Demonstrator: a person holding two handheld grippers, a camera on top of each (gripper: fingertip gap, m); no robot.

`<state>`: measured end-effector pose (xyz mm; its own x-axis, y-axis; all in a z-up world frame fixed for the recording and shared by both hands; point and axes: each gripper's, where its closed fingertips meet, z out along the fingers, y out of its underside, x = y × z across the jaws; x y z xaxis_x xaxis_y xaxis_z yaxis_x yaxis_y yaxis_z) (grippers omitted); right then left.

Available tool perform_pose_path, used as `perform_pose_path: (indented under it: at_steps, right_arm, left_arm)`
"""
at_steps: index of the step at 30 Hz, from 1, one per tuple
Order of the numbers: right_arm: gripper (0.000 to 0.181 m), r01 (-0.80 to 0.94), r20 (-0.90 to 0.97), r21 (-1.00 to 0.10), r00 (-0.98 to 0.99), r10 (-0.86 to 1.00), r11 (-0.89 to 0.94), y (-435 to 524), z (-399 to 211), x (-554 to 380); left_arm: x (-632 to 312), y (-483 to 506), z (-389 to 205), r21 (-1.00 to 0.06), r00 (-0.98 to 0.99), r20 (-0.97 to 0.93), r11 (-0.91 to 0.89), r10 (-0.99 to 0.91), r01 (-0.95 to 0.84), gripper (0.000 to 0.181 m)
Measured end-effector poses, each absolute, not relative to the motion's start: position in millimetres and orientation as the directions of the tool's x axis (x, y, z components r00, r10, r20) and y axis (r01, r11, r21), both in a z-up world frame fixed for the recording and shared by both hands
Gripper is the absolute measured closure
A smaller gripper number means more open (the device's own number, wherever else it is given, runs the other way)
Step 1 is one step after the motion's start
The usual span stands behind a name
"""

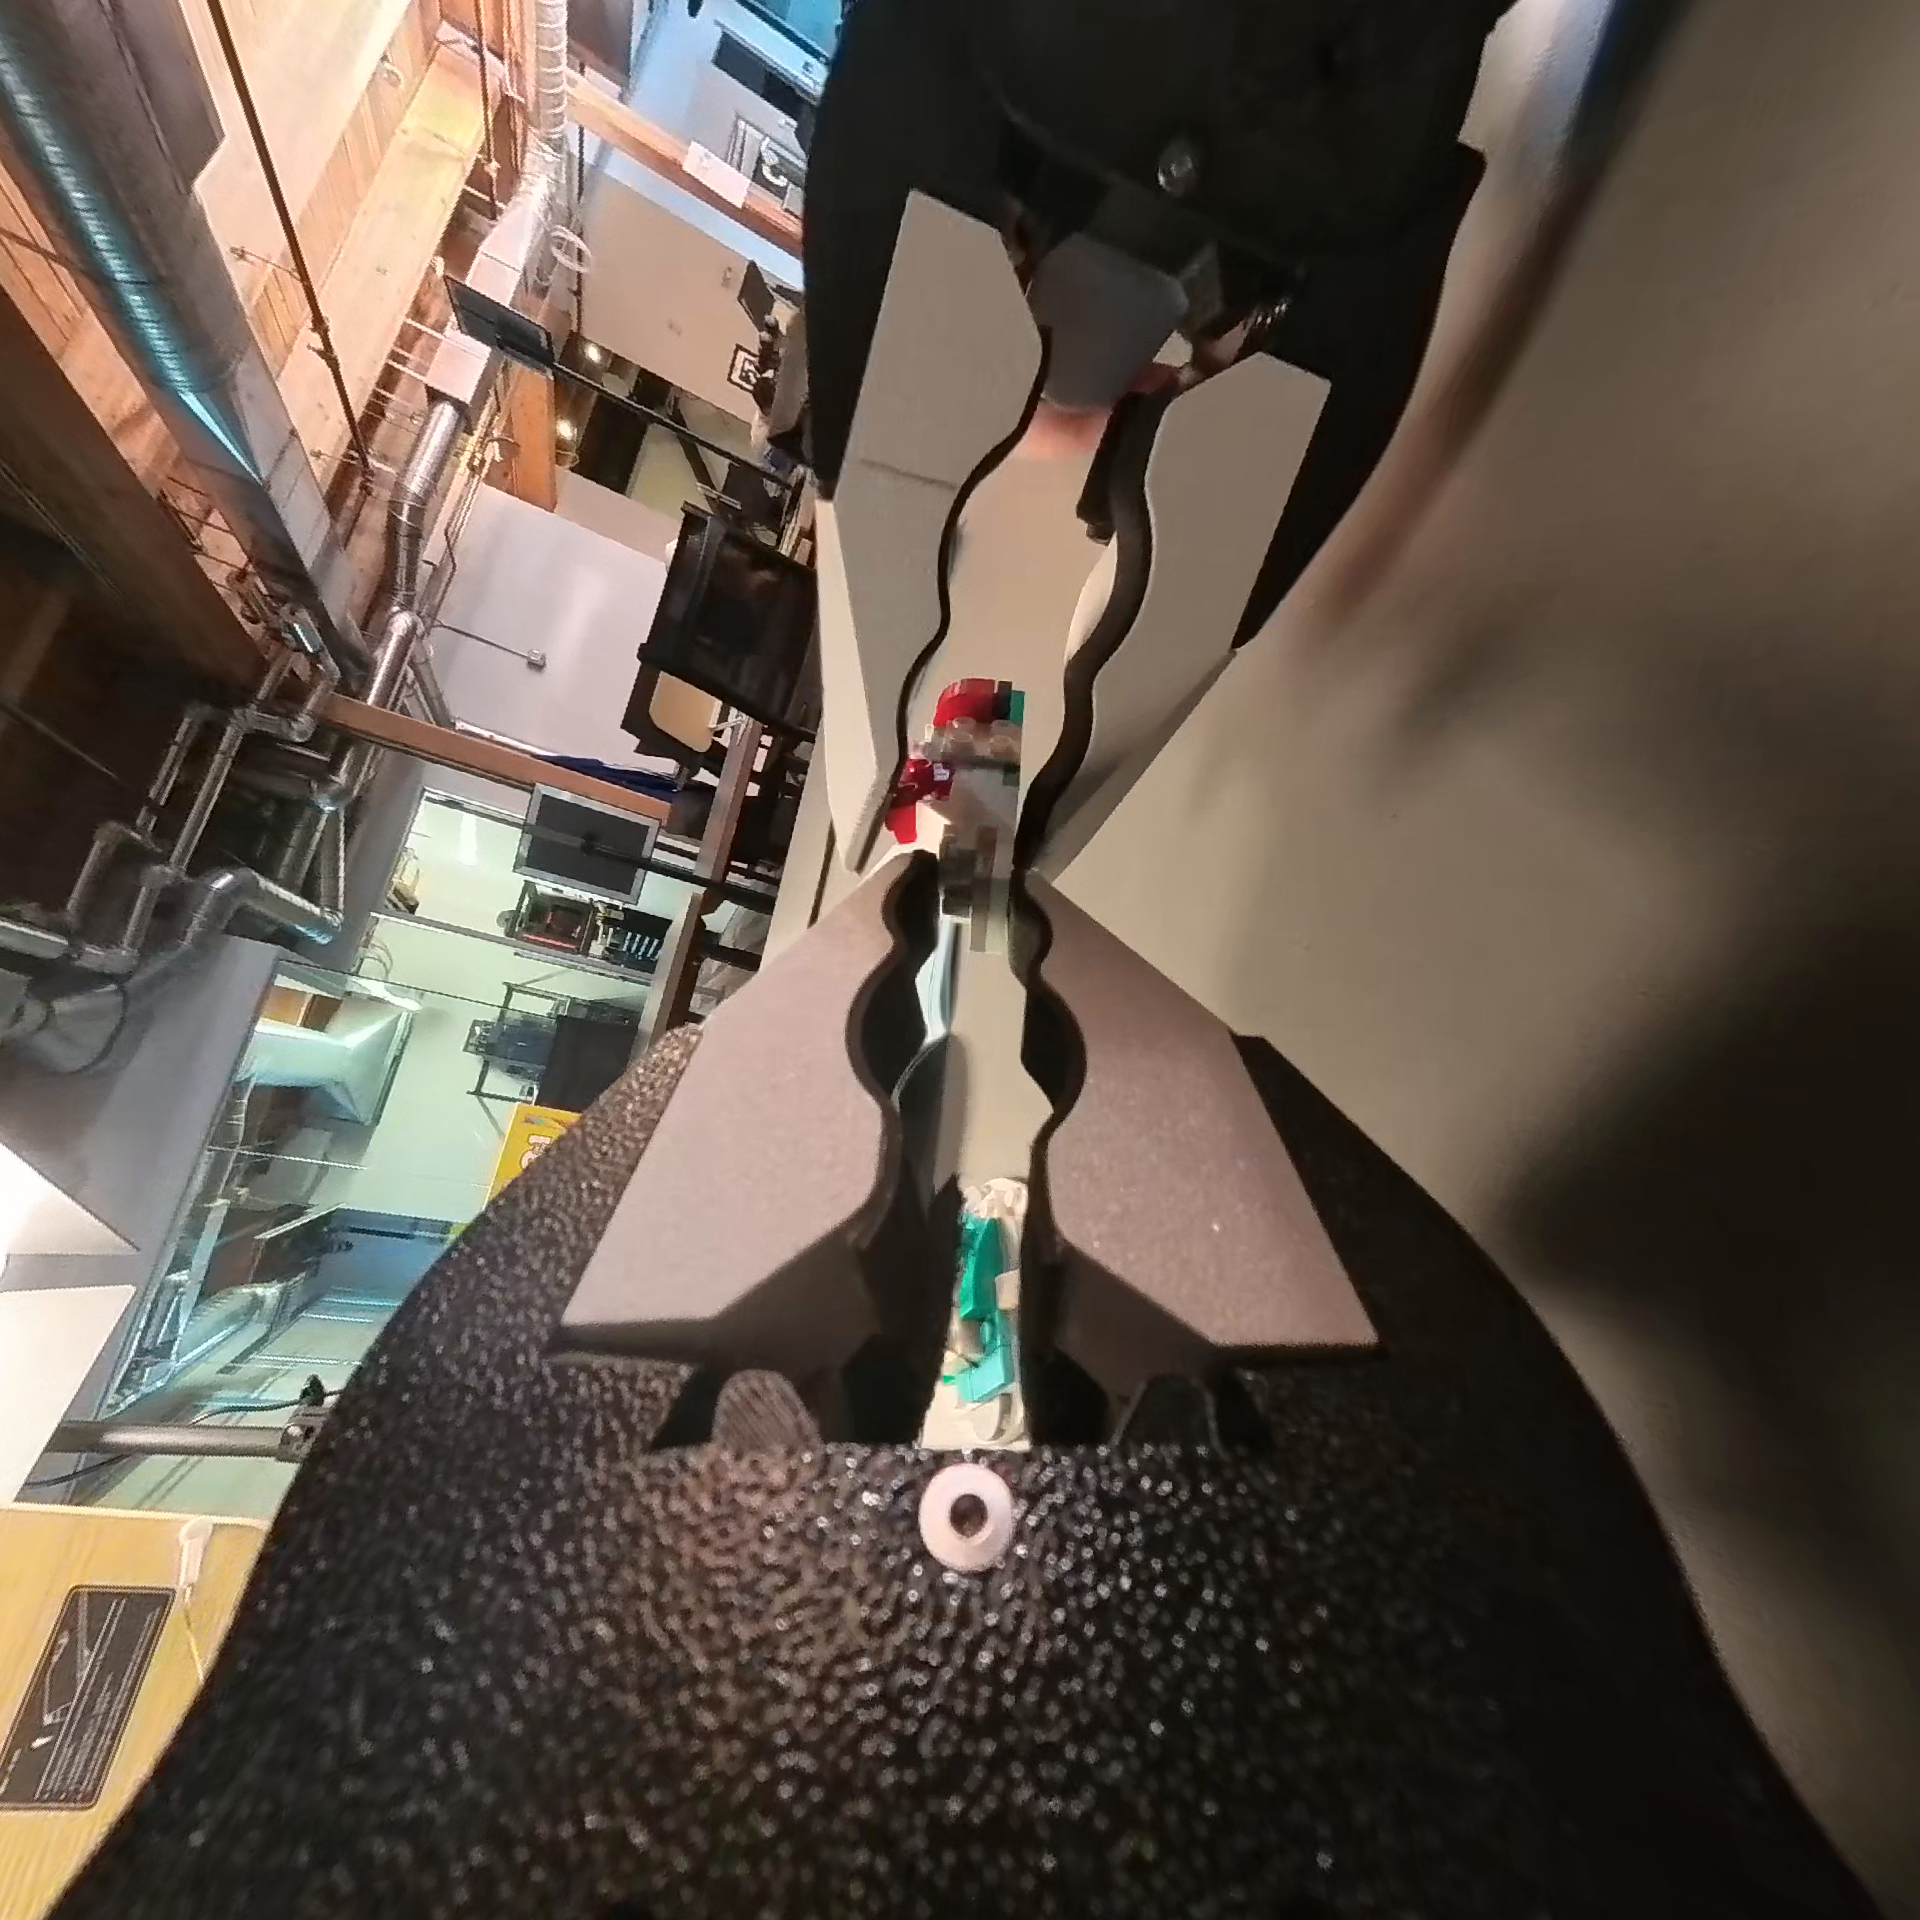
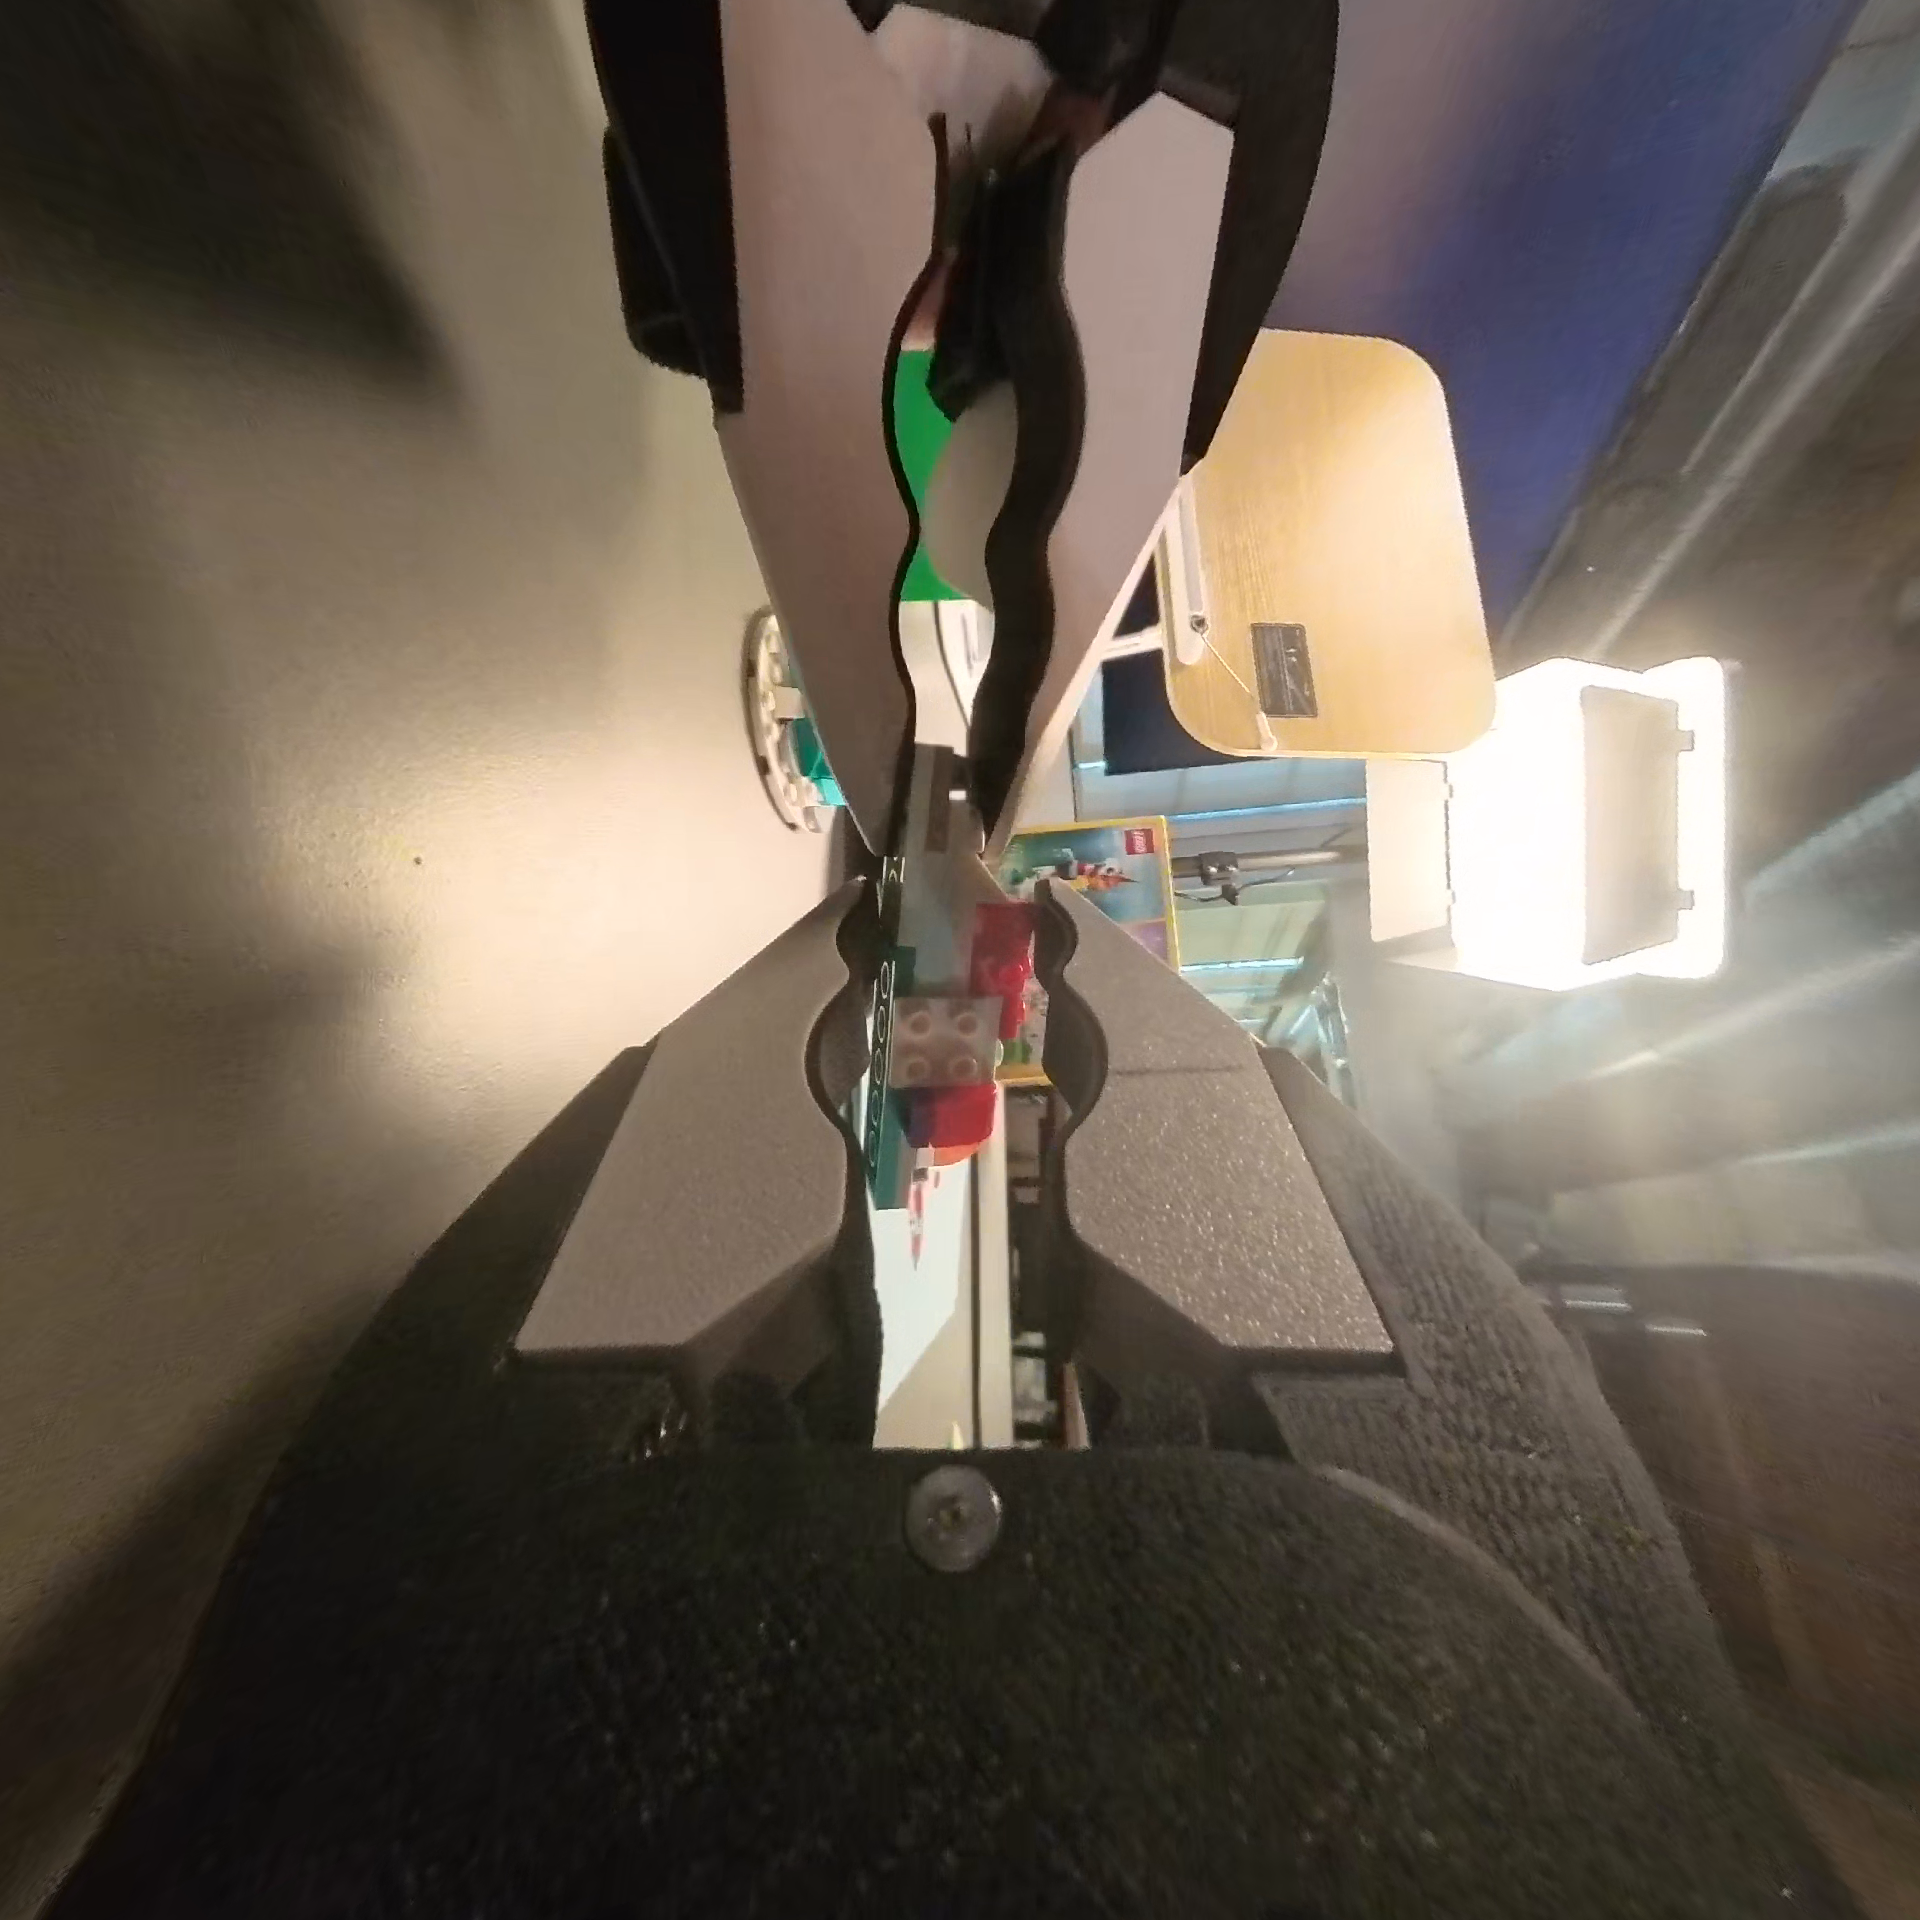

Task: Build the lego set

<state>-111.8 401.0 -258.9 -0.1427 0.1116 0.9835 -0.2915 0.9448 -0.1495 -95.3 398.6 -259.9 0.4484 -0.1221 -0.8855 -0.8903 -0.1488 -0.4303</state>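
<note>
1. Holding the small lego assembly of red, white and teal bricks (image 2: 951,1049) steady between both tools is, I judge, the step in hand; it hangs in the air, tip to tip.
2. The left gripper (image 1: 971,868), dark-fingered, appears closed on the assembly's grey-white end; press only along the studs.
3. The right gripper (image 2: 951,883), also dark-fingered, seems closed on the teal plate edge; its far finger stands off the assembly's red bricks.
4. The assembly shows a pale studded block, red pieces beside it, a long teal plate beneath.
5. Beyond the assembly stands a colourful lego box (image 2: 1091,883).
6. Beside the assembly, on the pale tabletop (image 2: 312,831), lies a round white studded plate (image 2: 774,727).
</note>
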Motion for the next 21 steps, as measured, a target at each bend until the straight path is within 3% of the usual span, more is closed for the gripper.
perform_pose_path:
  at_steps: [12,21]
  right_arm:
    - [0.154,-0.294,0.95,-0.287,-0.208,0.232,0.912,401.4,-258.1,-110.8]
    - [0.152,-0.305,0.963,-0.244,-0.185,0.194,0.921,401.0,-257.7,-110.0]
  left_arm:
    - [-96.6,399.0,-259.9,-0.447,0.467,-0.876,-0.158,-0.123,-0.88,0.17]
    - [-96.0,399.4,-260.6,-0.458,0.478,-0.869,-0.159,-0.127,-0.875,0.17]
